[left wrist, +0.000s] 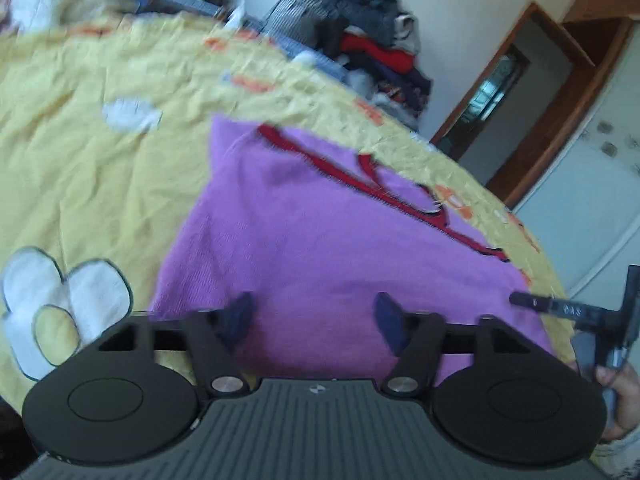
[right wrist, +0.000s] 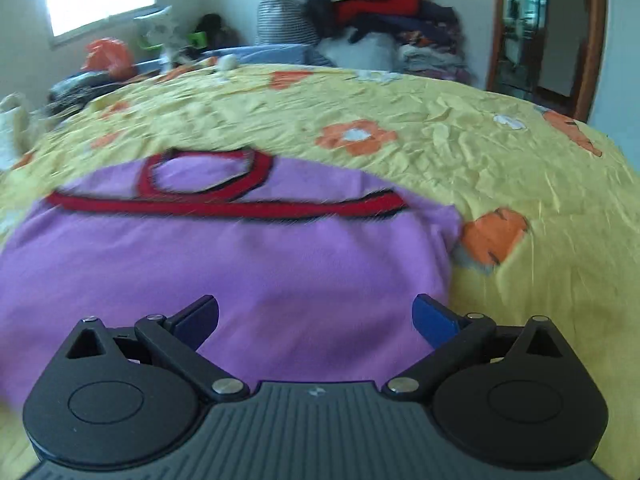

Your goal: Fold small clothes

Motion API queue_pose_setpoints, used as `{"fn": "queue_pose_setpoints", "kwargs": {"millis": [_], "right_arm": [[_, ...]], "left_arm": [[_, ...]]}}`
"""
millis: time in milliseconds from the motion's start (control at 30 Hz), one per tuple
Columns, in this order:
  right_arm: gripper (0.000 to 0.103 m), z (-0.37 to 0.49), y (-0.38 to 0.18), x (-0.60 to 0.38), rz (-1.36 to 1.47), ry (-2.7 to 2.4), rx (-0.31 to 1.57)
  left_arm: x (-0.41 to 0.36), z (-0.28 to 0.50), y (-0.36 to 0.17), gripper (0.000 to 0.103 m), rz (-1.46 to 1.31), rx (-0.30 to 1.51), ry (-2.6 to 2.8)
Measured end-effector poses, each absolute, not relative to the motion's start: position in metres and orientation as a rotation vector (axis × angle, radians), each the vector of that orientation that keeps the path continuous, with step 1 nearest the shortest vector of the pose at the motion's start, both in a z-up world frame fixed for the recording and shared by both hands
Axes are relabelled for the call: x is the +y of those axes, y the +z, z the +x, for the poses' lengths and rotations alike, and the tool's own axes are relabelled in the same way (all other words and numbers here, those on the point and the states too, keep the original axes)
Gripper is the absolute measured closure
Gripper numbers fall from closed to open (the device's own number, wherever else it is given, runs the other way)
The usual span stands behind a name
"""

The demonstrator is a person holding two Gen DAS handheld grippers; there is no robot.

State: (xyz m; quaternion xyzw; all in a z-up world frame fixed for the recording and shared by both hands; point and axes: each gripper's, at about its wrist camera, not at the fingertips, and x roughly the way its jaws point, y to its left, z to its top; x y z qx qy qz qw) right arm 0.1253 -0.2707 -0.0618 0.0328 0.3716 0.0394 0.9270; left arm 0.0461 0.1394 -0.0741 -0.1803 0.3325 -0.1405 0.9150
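Note:
A small purple garment [left wrist: 304, 248] with red trim lies flat on the yellow flowered bedspread [left wrist: 100, 152]. My left gripper [left wrist: 314, 320] hangs open just above its near edge, nothing between the blue pads. In the right wrist view the same purple garment [right wrist: 224, 264] fills the lower left, its red neckline and red band across the far part. There my right gripper [right wrist: 316, 320] stands wide open over the near right part of the cloth, holding nothing. The right-hand tool and a hand [left wrist: 618, 396] show at the right edge of the left wrist view.
A tall heap of dark and red clothes [right wrist: 380, 8] is piled against the wall beyond the bed. An orange bag [right wrist: 108, 56] and other clutter sit at the far left. A wooden door frame [right wrist: 596, 36] stands at the right. The bedspread [right wrist: 500, 168] extends right of the garment.

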Motion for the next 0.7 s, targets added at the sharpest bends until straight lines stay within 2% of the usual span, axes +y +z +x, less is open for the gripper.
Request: {"fn": "queue_pose_setpoints", "kwargs": {"millis": [67, 133, 167, 267, 333, 433, 467, 500, 633, 700], "right_arm": [[0.000, 0.103, -0.066, -0.259, 0.035, 0.103, 0.758], [0.000, 0.091, -0.080, -0.250, -0.073, 0.090, 0.826], [0.000, 0.085, -0.087, -0.252, -0.112, 0.077, 0.829], [0.000, 0.080, -0.090, -0.289, 0.007, 0.062, 0.813], [0.000, 0.085, -0.079, -0.293, -0.009, -0.022, 0.830], [0.000, 0.098, -0.057, -0.290, 0.063, 0.027, 0.726], [0.000, 0.108, -0.052, -0.285, 0.093, 0.038, 0.688], [0.000, 0.122, -0.051, -0.278, 0.103, 0.034, 0.662], [0.000, 0.195, -0.063, -0.258, 0.054, 0.008, 0.701], [0.000, 0.219, -0.070, -0.259, 0.054, 0.010, 0.722]], "left_arm": [[0.127, 0.041, -0.072, 0.028, -0.294, 0.700, -0.290], [0.125, 0.041, -0.084, 0.032, -0.285, 0.759, -0.261], [0.126, 0.036, -0.087, 0.031, -0.266, 0.732, -0.261], [0.130, 0.028, -0.083, 0.031, -0.202, 0.739, -0.238], [0.134, 0.027, -0.075, 0.031, -0.235, 0.778, -0.233], [0.126, 0.032, -0.053, 0.019, -0.252, 0.714, -0.286], [0.118, 0.040, -0.045, 0.010, -0.245, 0.682, -0.304], [0.110, 0.053, -0.039, 0.005, -0.248, 0.661, -0.320], [0.076, 0.132, -0.035, 0.009, -0.186, 0.660, -0.343], [0.072, 0.177, -0.049, 0.022, -0.178, 0.728, -0.312]]}}
